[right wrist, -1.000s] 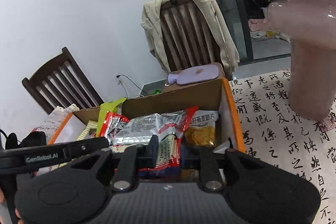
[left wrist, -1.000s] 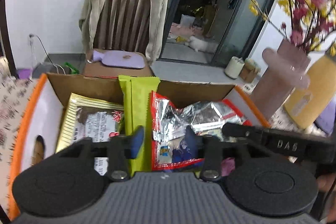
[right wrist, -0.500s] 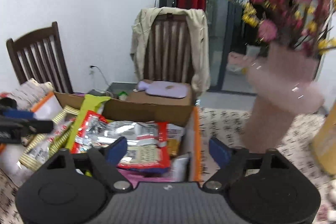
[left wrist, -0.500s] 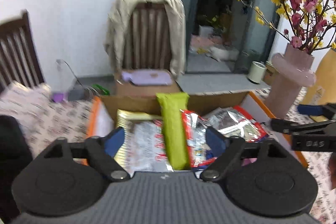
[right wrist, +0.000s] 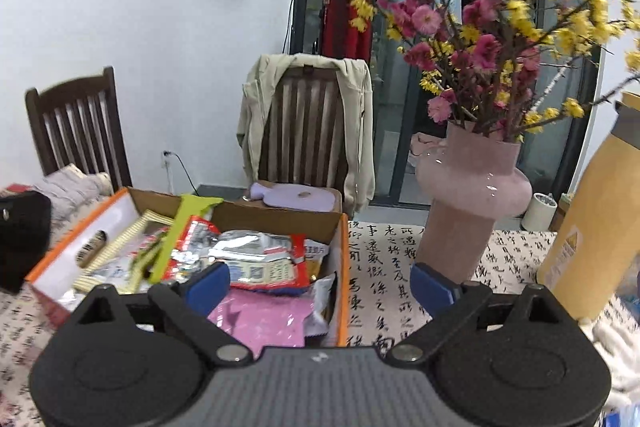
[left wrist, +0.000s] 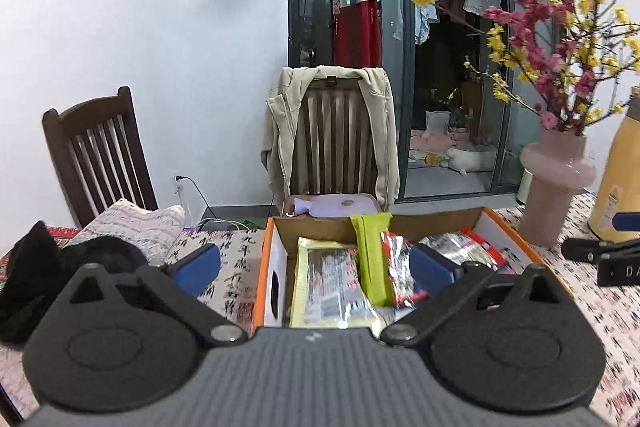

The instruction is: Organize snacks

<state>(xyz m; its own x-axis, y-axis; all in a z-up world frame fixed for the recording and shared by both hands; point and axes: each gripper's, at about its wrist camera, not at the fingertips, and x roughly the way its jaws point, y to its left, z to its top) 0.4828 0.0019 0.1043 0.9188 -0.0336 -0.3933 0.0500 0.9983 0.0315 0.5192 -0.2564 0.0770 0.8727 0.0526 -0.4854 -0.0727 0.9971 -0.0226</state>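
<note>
Here both grippers hang spread and empty above the near edge of the cardboard box (left wrist: 276, 259), which sits on the desk (right wrist: 380, 267) with its snacks packed upright or stacked inside. Left gripper (left wrist: 316, 267): jaws wide, straddling the box's left wall. Right gripper (right wrist: 320, 283): jaws wide, over the box's right wall. Green packet (left wrist: 372, 259) stands on end between the yellow packet (left wrist: 324, 279) and the red foil packets (right wrist: 256, 259); a pink packet (right wrist: 264, 319) lies at the near right corner. Judged stage: packing apparently finished, though loose snacks outside the views cannot be excluded. Any next reach needs care on the right, where the pink vase (right wrist: 468, 203) stands close beside the box; the desk's left side offers freer room.
</note>
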